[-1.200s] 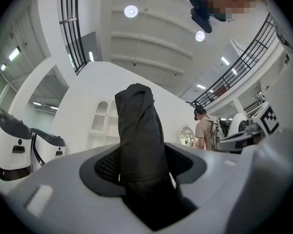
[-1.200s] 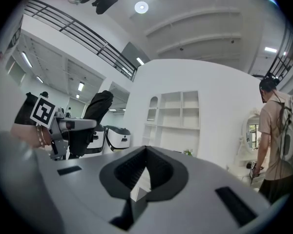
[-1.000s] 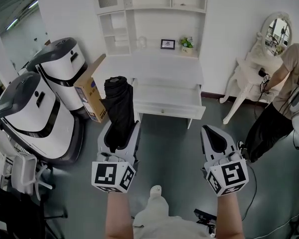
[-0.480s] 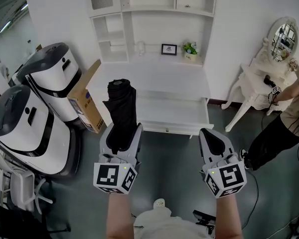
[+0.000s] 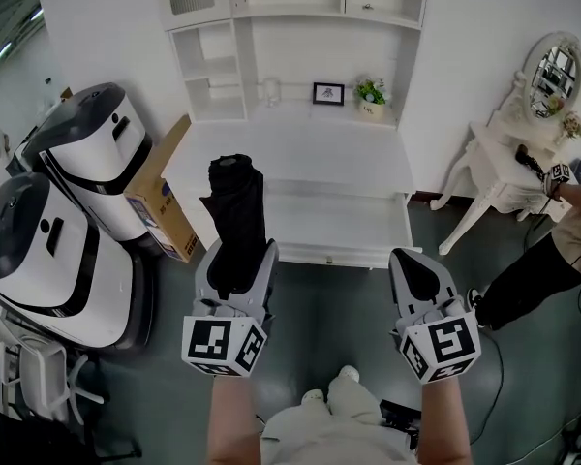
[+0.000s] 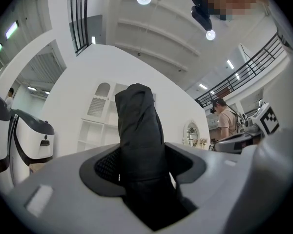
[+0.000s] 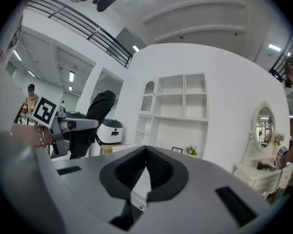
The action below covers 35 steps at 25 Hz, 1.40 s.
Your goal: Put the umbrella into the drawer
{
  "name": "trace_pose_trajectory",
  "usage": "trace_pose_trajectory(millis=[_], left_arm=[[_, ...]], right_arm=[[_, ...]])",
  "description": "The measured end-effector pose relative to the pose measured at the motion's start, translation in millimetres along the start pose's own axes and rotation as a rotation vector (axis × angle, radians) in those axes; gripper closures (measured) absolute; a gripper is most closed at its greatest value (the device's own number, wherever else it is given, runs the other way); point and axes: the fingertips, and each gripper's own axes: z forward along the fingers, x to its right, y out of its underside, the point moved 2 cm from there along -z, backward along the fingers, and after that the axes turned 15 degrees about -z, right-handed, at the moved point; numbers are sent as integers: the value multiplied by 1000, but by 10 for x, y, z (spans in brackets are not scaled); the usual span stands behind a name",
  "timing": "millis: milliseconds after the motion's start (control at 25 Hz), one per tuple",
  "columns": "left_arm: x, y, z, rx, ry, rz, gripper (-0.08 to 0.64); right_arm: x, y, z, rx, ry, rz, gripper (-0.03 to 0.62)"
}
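A folded black umbrella (image 5: 236, 209) stands upright between the jaws of my left gripper (image 5: 238, 256), which is shut on its lower part. In the left gripper view the umbrella (image 6: 138, 130) fills the gap between the pads and rises above them. My right gripper (image 5: 418, 271) is level beside it, shut and empty; in its own view the right gripper (image 7: 145, 152) has its pads meeting. The white desk's drawer (image 5: 341, 229) is pulled out, just ahead of both grippers and a little to the right of the umbrella.
Two large white-and-grey machines (image 5: 85, 153) stand at the left, with a cardboard box (image 5: 161, 194) leaning by the desk. A picture frame (image 5: 328, 93) and a small plant (image 5: 372, 94) sit on the desk. A white dressing table (image 5: 508, 168) and a person (image 5: 562, 235) are at the right.
Both grippers and the view have come closer to the desk, the umbrella still held. The person at the right has slid toward the picture's edge.
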Motion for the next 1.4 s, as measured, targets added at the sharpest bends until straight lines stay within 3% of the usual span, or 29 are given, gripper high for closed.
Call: trace_pose_trajectory(millis=[680, 1400], left_arm=[[-337, 46, 683, 13, -25, -13, 296], [-789, 395, 2450, -29, -87, -40, 296]], right_arm=[[386, 243, 718, 16, 0, 34, 584], [1390, 837, 2249, -11, -54, 71, 586]])
